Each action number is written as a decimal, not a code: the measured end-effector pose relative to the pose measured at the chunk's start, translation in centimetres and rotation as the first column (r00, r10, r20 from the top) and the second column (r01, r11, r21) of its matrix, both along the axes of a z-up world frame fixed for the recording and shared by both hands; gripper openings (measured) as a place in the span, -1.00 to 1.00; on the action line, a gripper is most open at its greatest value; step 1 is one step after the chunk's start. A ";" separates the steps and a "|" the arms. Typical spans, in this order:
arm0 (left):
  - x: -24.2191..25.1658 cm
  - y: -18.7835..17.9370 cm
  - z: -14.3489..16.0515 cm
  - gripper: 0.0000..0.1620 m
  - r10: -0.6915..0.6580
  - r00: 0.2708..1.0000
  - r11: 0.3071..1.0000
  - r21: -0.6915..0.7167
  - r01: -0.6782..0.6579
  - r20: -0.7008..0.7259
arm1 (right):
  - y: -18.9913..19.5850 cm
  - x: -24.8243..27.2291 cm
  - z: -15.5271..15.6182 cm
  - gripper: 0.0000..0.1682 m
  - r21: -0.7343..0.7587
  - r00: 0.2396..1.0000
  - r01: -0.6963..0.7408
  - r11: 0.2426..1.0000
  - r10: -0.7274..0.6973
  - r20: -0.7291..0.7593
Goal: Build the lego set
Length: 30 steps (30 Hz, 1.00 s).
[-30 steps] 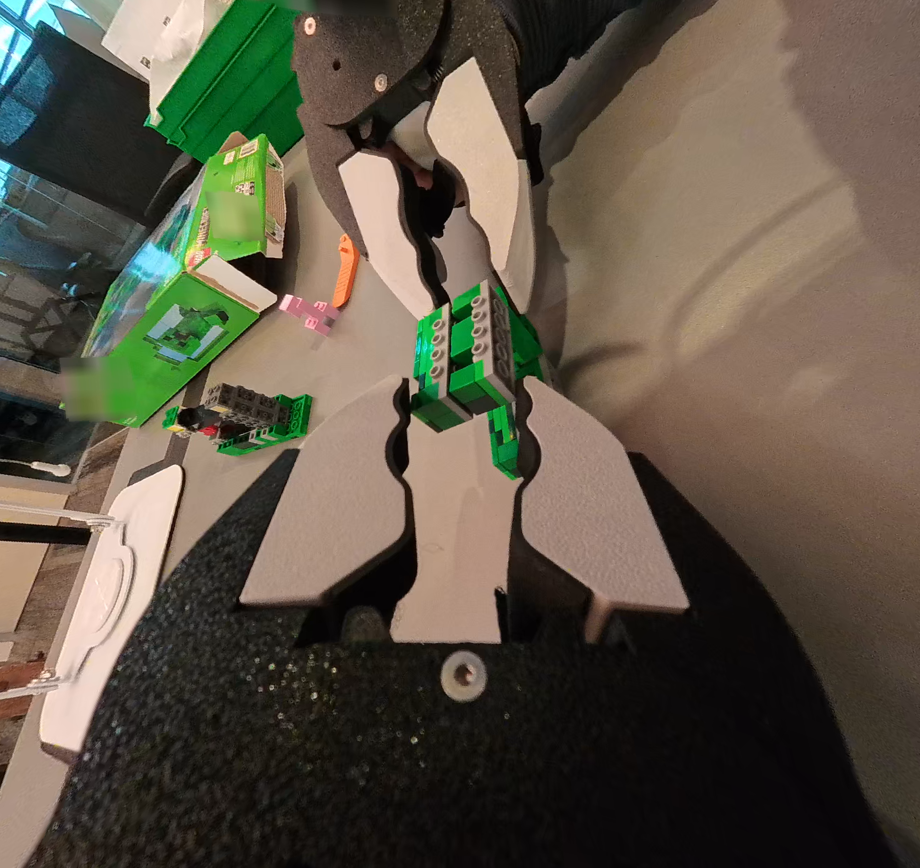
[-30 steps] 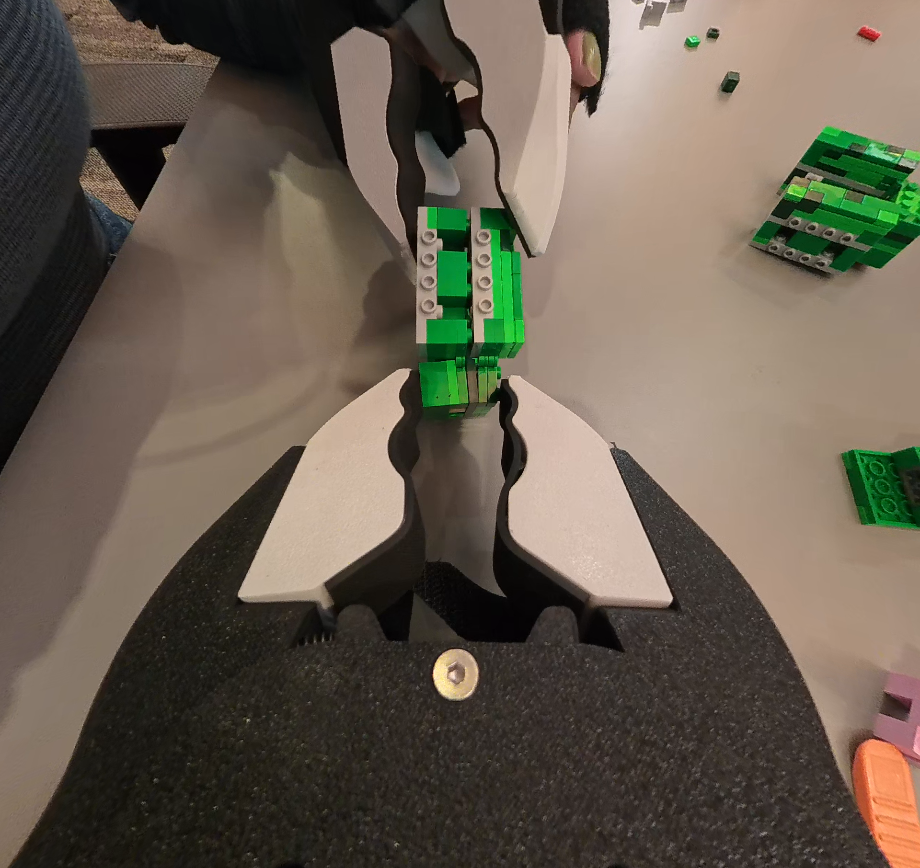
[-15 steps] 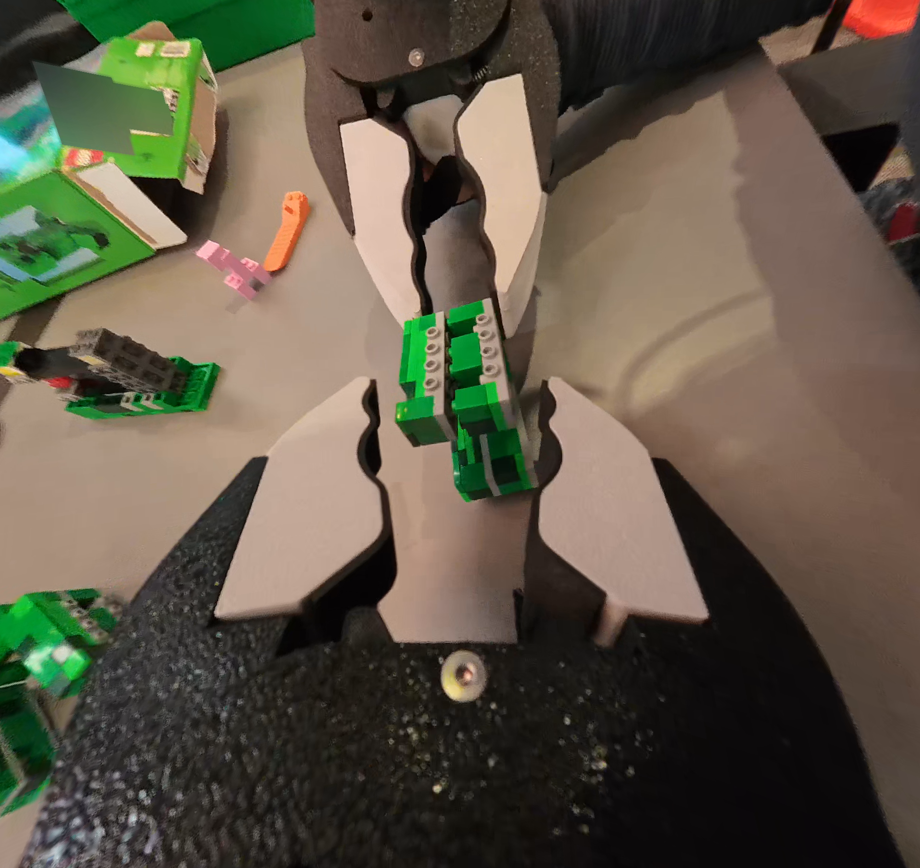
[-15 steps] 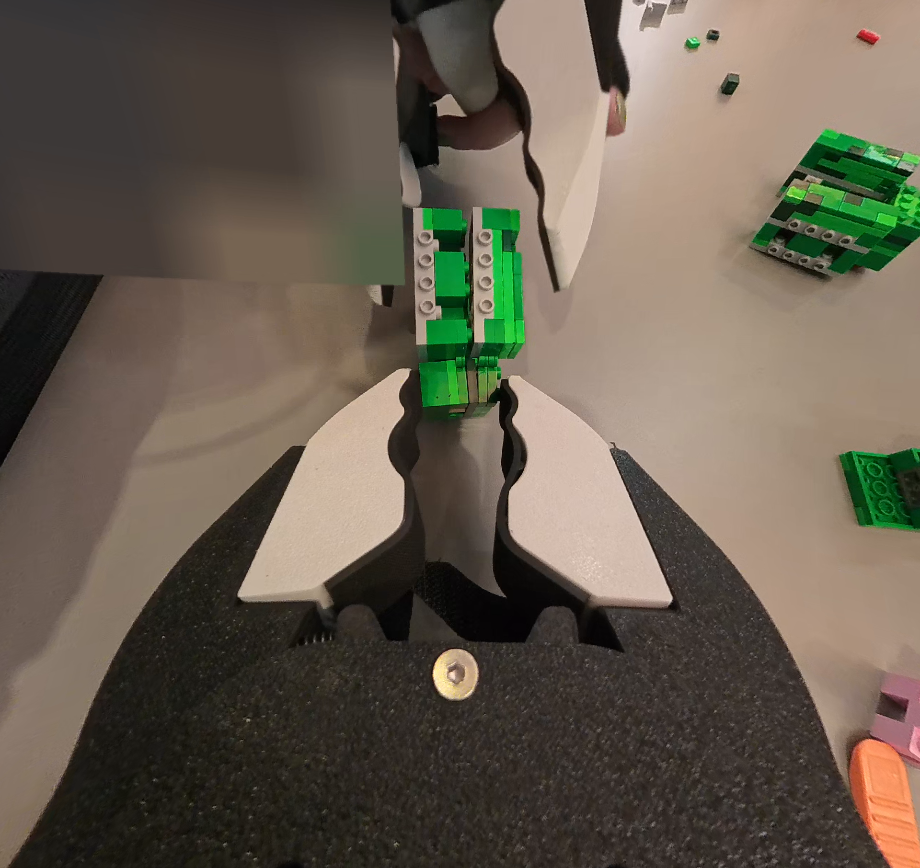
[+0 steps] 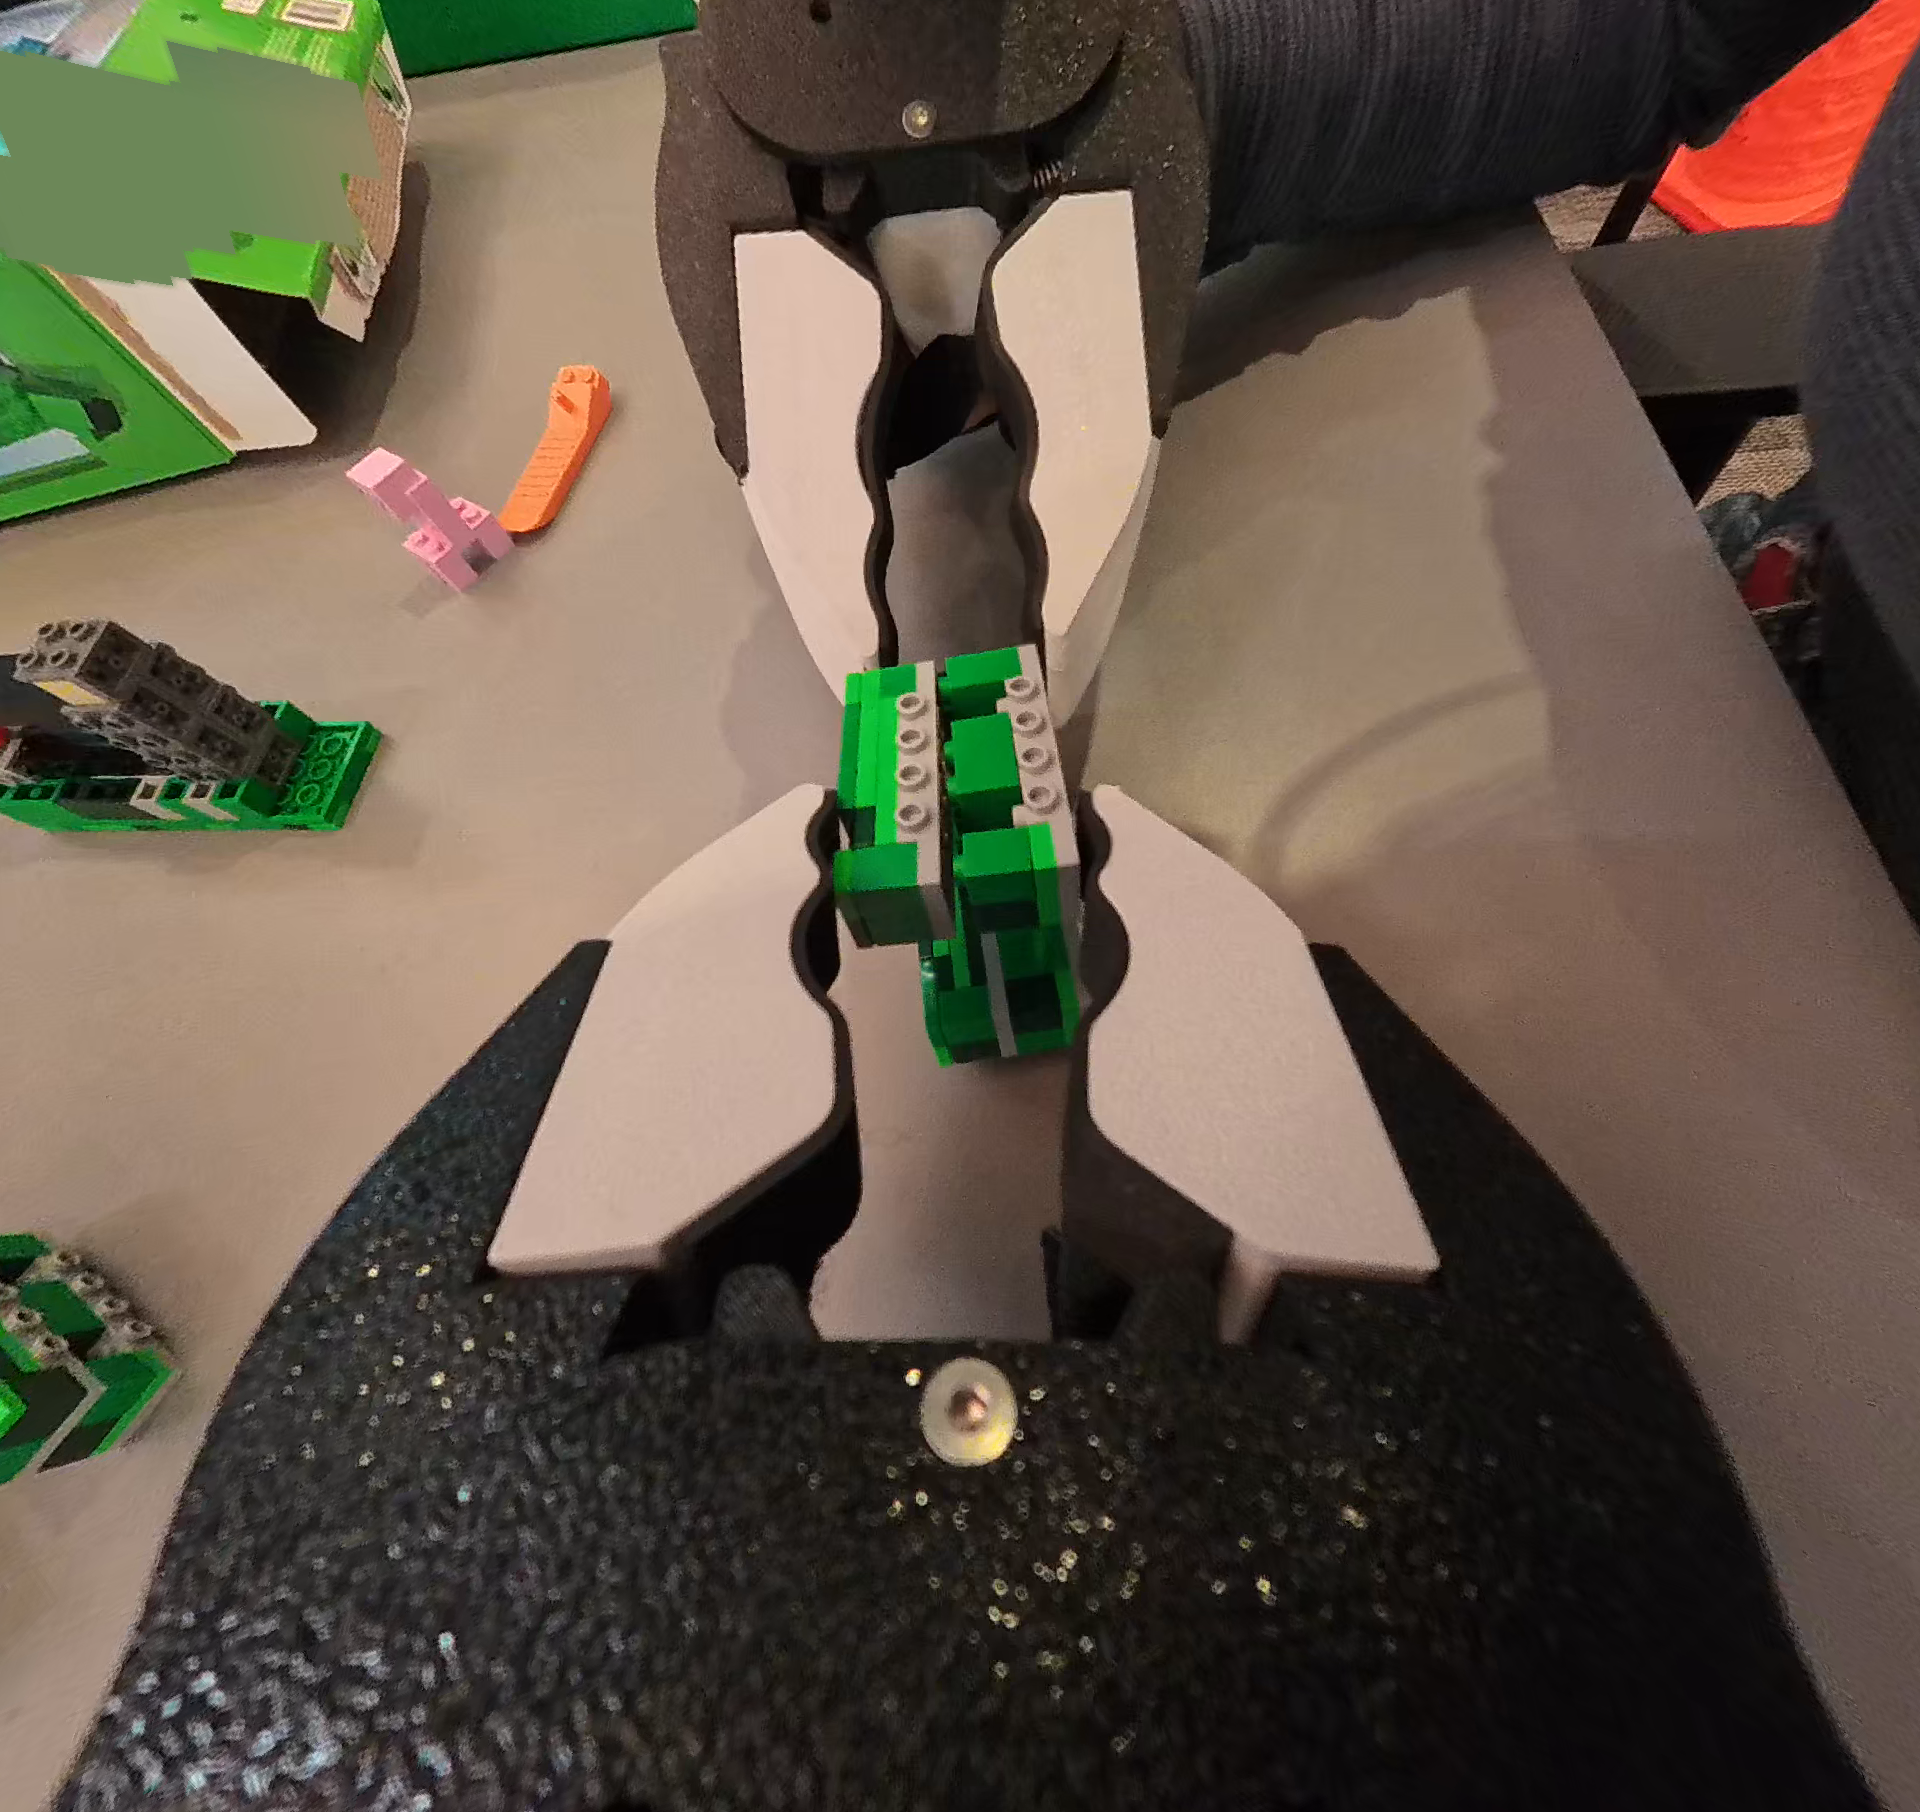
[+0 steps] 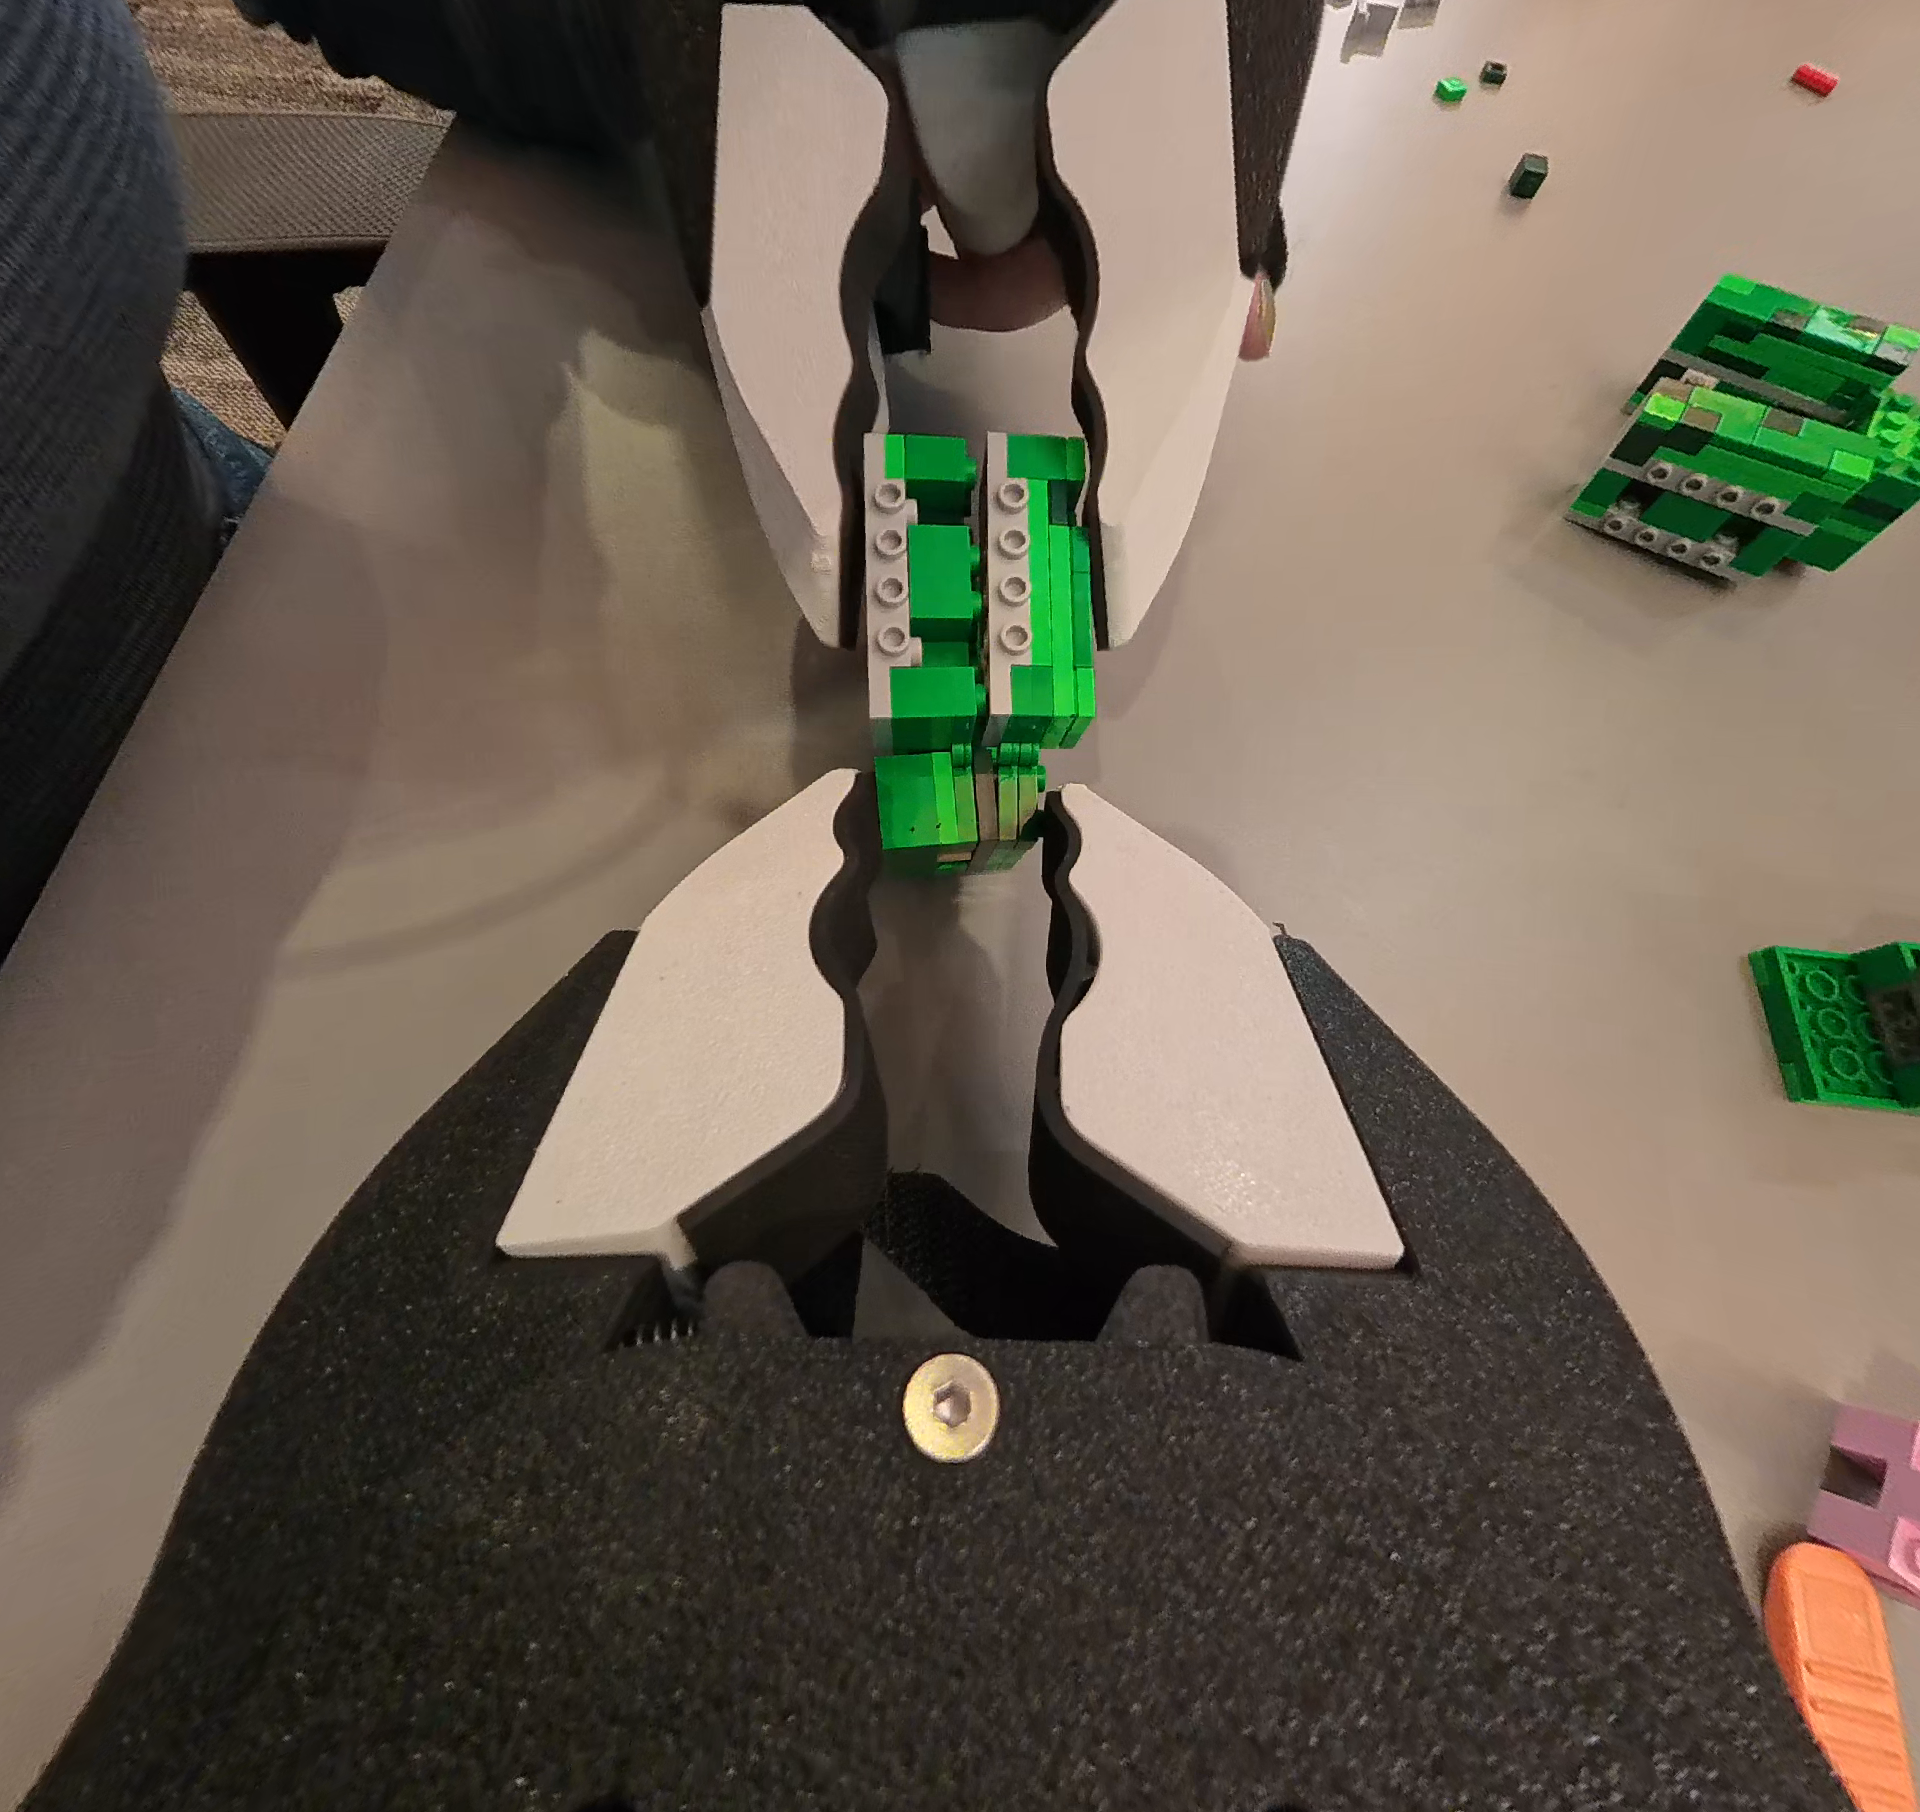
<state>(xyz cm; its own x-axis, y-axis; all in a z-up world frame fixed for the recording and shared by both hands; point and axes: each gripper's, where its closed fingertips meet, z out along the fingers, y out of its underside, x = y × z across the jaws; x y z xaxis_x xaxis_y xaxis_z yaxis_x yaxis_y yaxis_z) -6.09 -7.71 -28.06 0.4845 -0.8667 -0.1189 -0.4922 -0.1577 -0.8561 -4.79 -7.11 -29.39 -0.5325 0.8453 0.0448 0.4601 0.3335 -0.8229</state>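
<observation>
A green and grey lego assembly is held above the grey table between the two grippers, which face each other. My left gripper has its fingers closed against both long sides of the studded block. My right gripper is shut on the small green end section of the same assembly. In the left wrist view the right gripper shows at the far end. In the right wrist view the left gripper flanks the block.
A green lego box, an orange brick separator, a pink piece and a grey-green build lie left. Another green build, a green plate and small loose pieces lie right. The table edge is near.
My left gripper has swung round to face the right gripper squarely and its fingers have closed in on the assembly. The right gripper has kept its hold.
</observation>
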 end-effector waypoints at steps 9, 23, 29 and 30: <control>0.0 0.1 0.0 -0.51 0.010 1.000 1.000 -0.029 -0.010 0.003 | 0.0 0.0 0.0 -0.65 0.013 1.000 -0.005 1.000 0.005 0.000; 0.0 0.1 0.0 -0.53 0.019 1.000 0.999 -0.044 -0.019 0.011 | 0.1 0.0 0.0 -0.65 0.019 1.000 -0.003 1.000 0.003 0.004; -0.1 0.2 0.0 -0.53 0.022 1.000 0.999 -0.045 -0.021 0.012 | 0.1 0.0 0.0 -0.65 -0.024 1.000 0.005 1.000 -0.005 0.017; -0.1 0.2 0.0 -0.53 0.022 1.000 0.999 -0.044 -0.021 0.012 | 0.1 0.0 0.0 -0.64 -0.034 1.000 0.005 0.999 -0.004 0.017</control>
<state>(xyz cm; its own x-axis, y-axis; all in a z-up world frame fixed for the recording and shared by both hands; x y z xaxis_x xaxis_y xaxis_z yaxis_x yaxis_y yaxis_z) -6.16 -7.54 -28.08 0.5045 -0.8602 -0.0750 -0.4780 -0.2059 -0.8539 -4.82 -7.05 -29.35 -0.5292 0.8484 0.0071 0.4757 0.3036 -0.8255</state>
